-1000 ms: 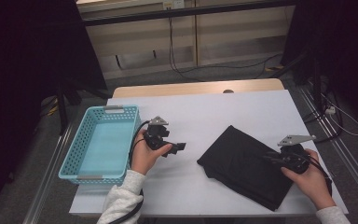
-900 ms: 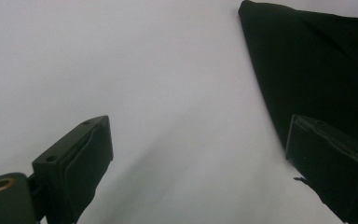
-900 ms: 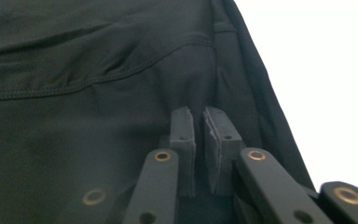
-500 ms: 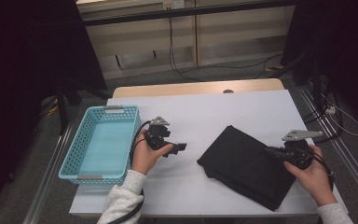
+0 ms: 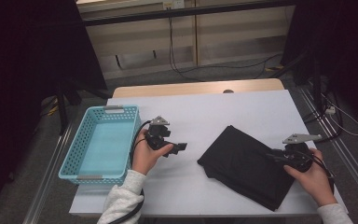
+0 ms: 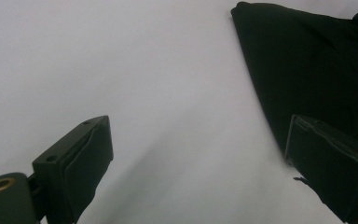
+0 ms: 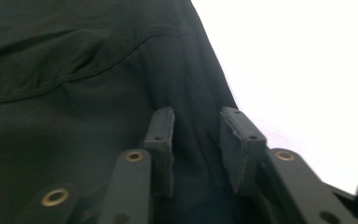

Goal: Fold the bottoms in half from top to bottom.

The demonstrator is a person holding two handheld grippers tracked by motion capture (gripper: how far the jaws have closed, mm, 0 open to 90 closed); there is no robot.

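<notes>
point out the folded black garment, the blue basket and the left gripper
folded black garment [image 5: 242,161], high view, middle of the cloth
blue basket [image 5: 73,176], high view, near rim
left gripper [image 6: 198,170], left gripper view, gap midway between its jaws

Basket [image 5: 103,142] at the table's [image 5: 214,107] left — folded cloth [image 5: 247,165] lying at its right.

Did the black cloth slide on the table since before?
No. The black cloth lies at the same spot, its near corner as close to the white table's front edge as earlier.
</notes>
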